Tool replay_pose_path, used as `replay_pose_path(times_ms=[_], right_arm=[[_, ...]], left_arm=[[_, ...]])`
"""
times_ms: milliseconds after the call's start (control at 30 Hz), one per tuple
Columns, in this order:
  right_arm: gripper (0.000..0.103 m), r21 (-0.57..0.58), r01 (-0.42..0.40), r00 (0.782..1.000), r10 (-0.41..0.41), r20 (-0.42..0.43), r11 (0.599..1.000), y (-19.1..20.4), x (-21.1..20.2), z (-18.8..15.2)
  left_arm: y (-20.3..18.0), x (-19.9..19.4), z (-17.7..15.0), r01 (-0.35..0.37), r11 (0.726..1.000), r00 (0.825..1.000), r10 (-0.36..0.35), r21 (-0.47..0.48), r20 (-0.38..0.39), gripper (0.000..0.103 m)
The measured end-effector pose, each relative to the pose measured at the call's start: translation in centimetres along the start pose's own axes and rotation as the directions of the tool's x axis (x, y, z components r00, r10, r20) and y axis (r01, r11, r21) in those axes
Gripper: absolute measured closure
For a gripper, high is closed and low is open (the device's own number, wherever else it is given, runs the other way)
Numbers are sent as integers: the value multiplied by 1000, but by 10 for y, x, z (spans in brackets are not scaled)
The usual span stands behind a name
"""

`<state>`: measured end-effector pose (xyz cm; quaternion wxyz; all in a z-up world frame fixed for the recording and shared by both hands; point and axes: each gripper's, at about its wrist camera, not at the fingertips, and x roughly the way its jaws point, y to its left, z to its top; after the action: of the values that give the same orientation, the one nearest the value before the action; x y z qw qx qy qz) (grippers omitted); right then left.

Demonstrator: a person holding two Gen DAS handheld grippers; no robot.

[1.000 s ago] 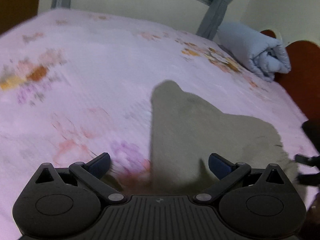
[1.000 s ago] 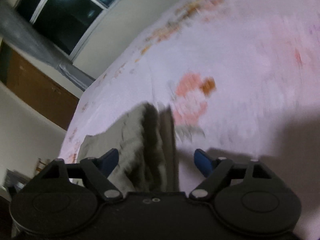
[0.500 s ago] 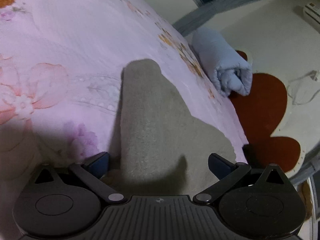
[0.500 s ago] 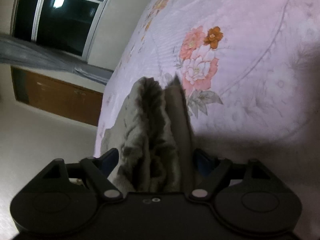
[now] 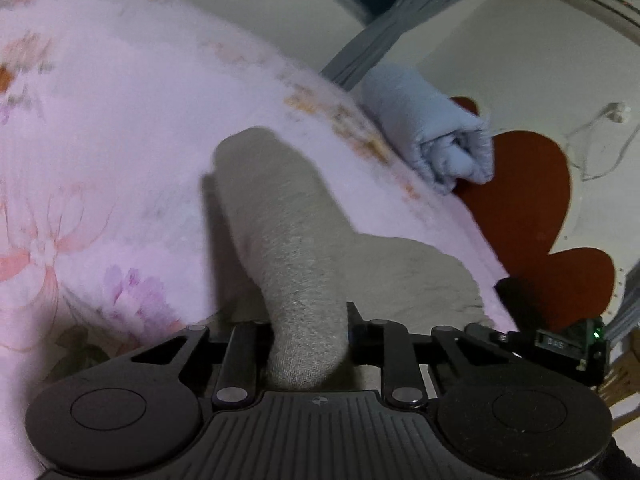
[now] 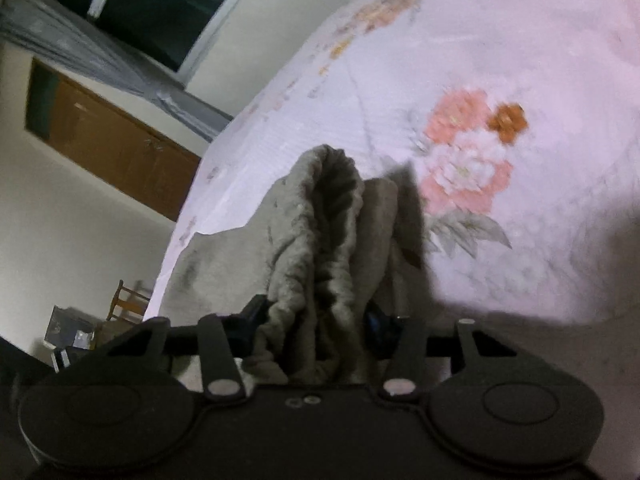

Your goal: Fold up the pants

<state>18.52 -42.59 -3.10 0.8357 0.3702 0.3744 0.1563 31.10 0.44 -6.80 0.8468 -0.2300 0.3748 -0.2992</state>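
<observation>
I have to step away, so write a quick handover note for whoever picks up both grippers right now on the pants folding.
Left gripper: jaws have just closed, now pinching a fold of the grey pants.
Right gripper: jaws have just closed on a bunched part of the pants.
Pants lie on the pink floral bedsheet, near its edge; a rolled blue cloth sits beyond them.
Done: both grips taken.
Left: likely lift and carry the held parts over to make the fold, then release and smooth.

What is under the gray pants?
The gray pants lie on a pink flowered bedsheet, which shows all around them. The sheet right beneath them is covered. The left gripper and right gripper each pinch one end.
</observation>
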Motion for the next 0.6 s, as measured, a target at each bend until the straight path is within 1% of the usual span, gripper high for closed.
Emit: replay_pose_path(times_ms=[167,300,400,500,600], right_arm=[[62,-65,-40,999,42,18,997,25,-5,21],[62,-116,-69,997,73,24,991,46,5,48],[62,-143,-87,996,91,22,986,56,22,72],[62,-160,-100,995,103,9,982,62,43,93],[62,-160,-105,995,103,-21,982,61,71,107]], left_arm=[[-15,-31,24,0,999,998,-3,43,56,80],[-17,-43,55,-8,998,995,1,67,105,80],[-10,-39,81,-23,998,991,14,63,132,80],[7,-32,101,-36,999,988,31,27,150,80],[25,-19,106,-51,999,988,52,-10,142,80]])
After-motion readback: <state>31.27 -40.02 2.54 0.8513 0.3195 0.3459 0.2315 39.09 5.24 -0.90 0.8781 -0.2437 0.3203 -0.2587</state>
